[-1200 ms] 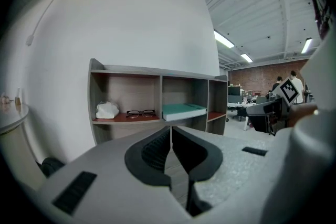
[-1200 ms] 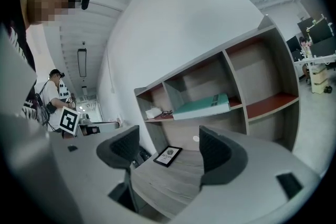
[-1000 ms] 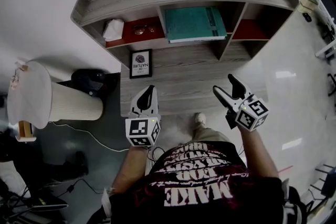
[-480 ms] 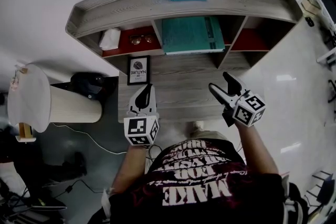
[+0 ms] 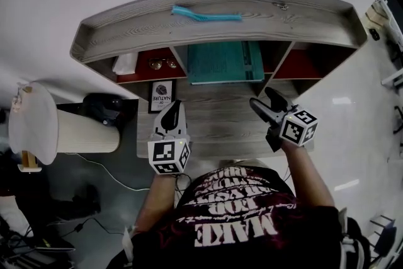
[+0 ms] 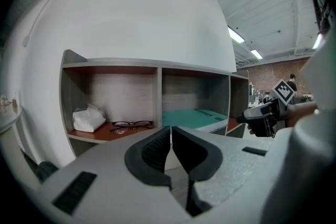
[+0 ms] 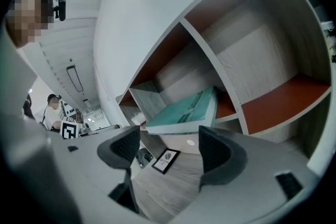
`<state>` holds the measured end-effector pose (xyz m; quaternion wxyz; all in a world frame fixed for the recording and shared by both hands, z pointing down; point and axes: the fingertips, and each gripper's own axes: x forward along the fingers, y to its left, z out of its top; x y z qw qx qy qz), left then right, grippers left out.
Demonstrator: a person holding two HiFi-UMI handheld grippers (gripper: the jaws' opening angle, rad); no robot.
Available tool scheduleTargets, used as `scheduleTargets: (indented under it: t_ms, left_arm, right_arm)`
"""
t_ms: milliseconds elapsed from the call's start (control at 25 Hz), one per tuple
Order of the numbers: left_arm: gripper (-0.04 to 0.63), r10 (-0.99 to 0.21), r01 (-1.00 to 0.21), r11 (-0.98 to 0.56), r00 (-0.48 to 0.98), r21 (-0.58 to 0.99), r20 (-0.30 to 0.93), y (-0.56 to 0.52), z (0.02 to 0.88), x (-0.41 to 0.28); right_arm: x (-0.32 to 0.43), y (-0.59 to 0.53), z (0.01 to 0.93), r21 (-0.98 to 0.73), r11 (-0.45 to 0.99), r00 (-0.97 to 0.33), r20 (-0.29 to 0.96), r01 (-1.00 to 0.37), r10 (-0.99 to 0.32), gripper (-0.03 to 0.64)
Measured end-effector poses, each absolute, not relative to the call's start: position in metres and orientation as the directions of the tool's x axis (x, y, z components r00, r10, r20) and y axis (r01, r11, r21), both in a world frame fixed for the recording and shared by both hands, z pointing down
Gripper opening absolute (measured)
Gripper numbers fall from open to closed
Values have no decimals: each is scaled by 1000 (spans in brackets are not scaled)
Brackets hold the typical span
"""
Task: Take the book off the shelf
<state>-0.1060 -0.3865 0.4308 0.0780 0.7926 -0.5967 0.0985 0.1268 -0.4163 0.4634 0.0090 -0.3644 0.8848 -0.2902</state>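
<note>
A grey wood-grain shelf unit [image 5: 126,28] with three open bays and red-brown floors stands at the back of a grey wood-grain desk top [image 5: 220,129], and everything here can be placed from it. The flat teal book [image 5: 223,62] lies on its side in the shelf's middle bay, cover up, with its near edge reaching the front lip of that bay; neither gripper touches it. In the shelf's left bay a pair of dark-rimmed glasses [image 5: 160,63] rests on the red-brown floor beside a crumpled white tissue [image 5: 126,63], which sits nearer the outer wall. The right bay shows only its red-brown floor. On top of the shelf lies a slim light-blue object [image 5: 204,13], too small to identify. Below the left bay, a small black-framed picture [image 5: 160,95] stands on the desk top. The left gripper [image 5: 173,115] is held over the desk in front of the shelf, roughly in line with the divider between the left and middle bays; its jaws are pressed together with nothing between them. The right gripper [image 5: 263,97] is in front of the shelf near the divider between the middle and right bays, pointing towards the book, its jaws spread wide and empty, well short of the book's edge.
</note>
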Motion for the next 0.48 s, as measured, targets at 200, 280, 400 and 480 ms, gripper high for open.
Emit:
scheduleTargets:
  t_ms: [200,280,400,480]
  left_arm:
    - [17,-934,-964,-267,257,-6,247,-410,432,-96]
    - [17,-935,-963,-268,256,-16,247,-420,433,-91]
    - [17,-934,-960,-277,261,-34,245,-431,433,-82]
    - [17,-933,-957,-287,269,-43,240,-438,432,-76]
  right_arm:
    - [134,-440,470,-545,562,-748,203,-622,-632,344]
    - [136,-448,473,-564,558,-757,201,-608,-622,344]
    - [137,-456,472,-613,546,-776,185,-571,-603,344]
    - [135,-460,472,-662,531,-794,166,-529,-584,345]
